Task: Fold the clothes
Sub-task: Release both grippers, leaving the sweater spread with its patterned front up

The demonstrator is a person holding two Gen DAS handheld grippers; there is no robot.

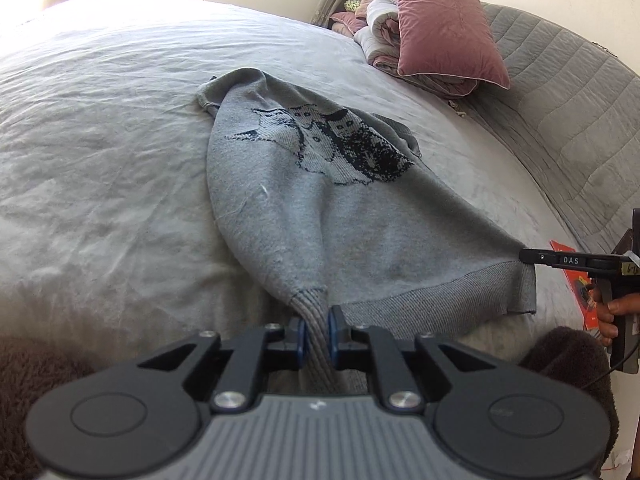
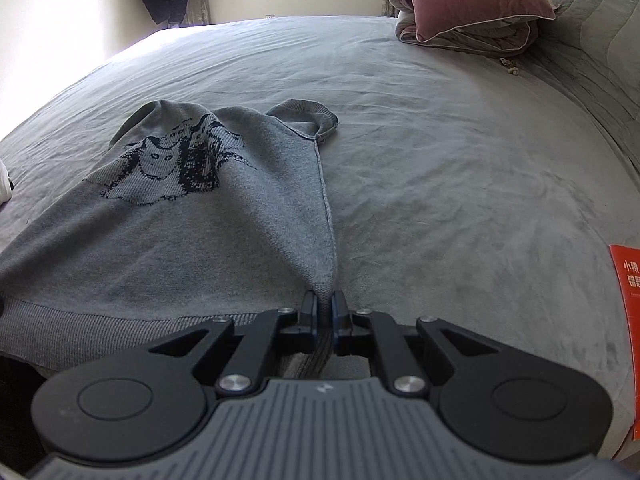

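Grey sweater [image 1: 320, 216] lies mid-frame on the bed [image 1: 100, 140]. Left gripper [image 1: 318, 334] clamped on its ribbed hem; right gripper [image 2: 327, 312] clamped on the opposite hem corner.

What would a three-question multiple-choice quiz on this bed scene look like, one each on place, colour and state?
1. Where does the pink pillow lie?
A. On folded bedding at the bed's far corner
B. On the sweater
C. On the floor

2. What colour is the sweater?
A. Red
B. Grey with a dark knitted picture
C. White

3. How are the sweater's hem corners held?
A. Both lie free
B. One is gripped
C. Each is pinched by a gripper

Answers:
1 A: it rests on the folded bedding near the headboard.
2 B: grey knit, dark pattern on the chest.
3 C: the left gripper and right gripper each have fingers closed on ribbed hem.
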